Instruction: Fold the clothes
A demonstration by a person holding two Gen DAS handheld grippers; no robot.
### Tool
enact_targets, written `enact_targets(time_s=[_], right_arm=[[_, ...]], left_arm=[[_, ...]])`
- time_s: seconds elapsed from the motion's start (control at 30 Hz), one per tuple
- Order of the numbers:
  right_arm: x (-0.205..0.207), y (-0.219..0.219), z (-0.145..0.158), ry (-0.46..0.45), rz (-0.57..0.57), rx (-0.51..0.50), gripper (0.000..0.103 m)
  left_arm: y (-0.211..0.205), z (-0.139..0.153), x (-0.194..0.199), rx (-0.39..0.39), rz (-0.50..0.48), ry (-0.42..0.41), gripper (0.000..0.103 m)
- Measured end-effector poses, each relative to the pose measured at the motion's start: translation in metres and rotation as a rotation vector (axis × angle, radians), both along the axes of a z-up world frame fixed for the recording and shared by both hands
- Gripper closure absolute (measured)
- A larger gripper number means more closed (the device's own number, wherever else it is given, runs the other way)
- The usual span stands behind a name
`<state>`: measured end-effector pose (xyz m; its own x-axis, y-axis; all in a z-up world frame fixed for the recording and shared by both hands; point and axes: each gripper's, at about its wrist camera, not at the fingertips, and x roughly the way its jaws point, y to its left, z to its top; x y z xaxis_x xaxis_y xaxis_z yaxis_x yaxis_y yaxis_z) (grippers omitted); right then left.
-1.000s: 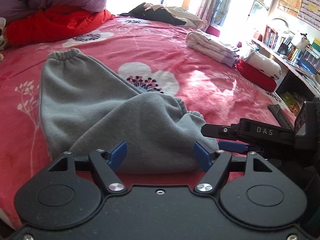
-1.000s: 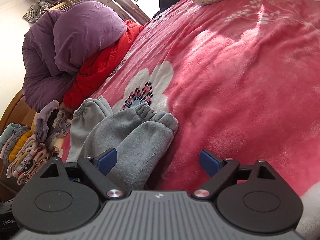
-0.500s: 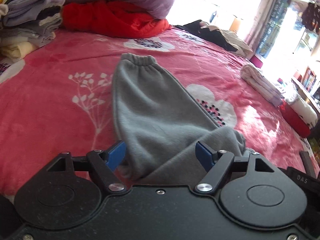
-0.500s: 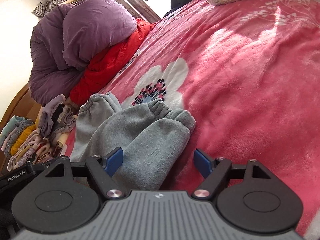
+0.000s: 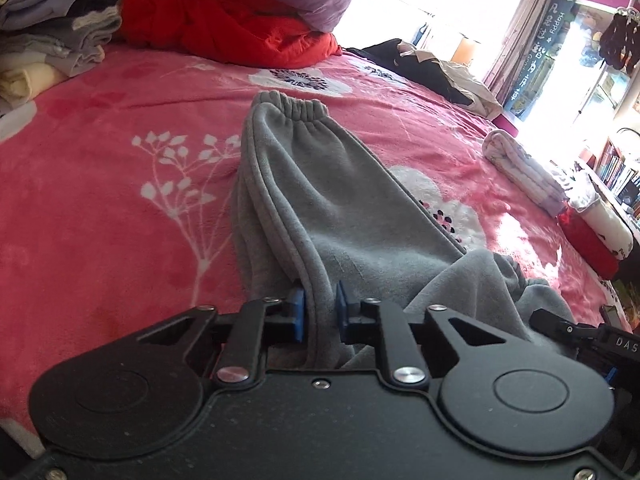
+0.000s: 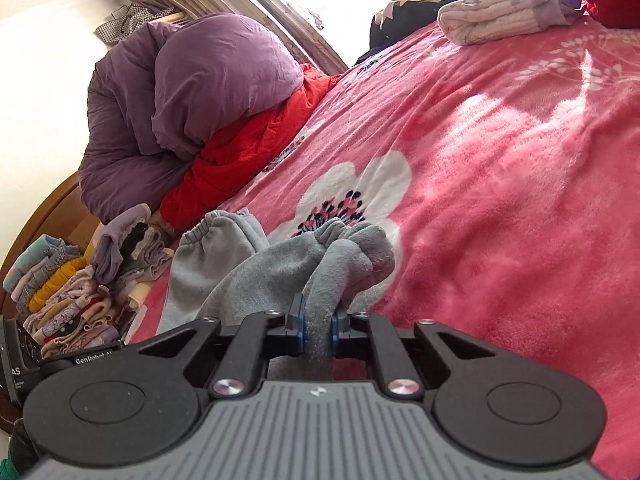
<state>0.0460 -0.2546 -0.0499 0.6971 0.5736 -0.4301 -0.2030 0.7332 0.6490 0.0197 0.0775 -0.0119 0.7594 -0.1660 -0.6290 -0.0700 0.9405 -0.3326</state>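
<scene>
The left gripper [image 5: 319, 312] has its jaws closing on a doubled seam edge of the grey sweatpants [image 5: 340, 208]; the right gripper [image 6: 316, 326] pinches a bunched fold of them. Thick, soft fleece: light, limp, unlikely to slip, best taken at seams or cuffs. Ahead of the left jaws the pants run out across the pink bed [image 5: 112, 184] to the elastic waistband [image 5: 296, 110]. Only the right view shows the stacked small clothes [image 6: 68, 284] left of its jaws; only the left shows the bookshelf [image 5: 616, 168].

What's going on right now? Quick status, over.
Left gripper closing on grey trousers. Right gripper shut on their other end. Nothing in the way.
</scene>
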Motion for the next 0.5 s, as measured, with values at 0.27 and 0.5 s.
enact_targets(time_s=[0.27, 0.5], right_arm=[[-0.004, -0.013, 0.014, -0.071, -0.017, 0.047, 0.09], [-0.007, -0.053, 0.022, -0.072, -0.167, 0.093, 0.091]], left_arm=[[-0.027, 0.019, -0.009, 0.055, -0.103, -0.073, 0.095], [-0.077, 0.032, -0.02, 0.062, -0.281, -0.124, 0.096]])
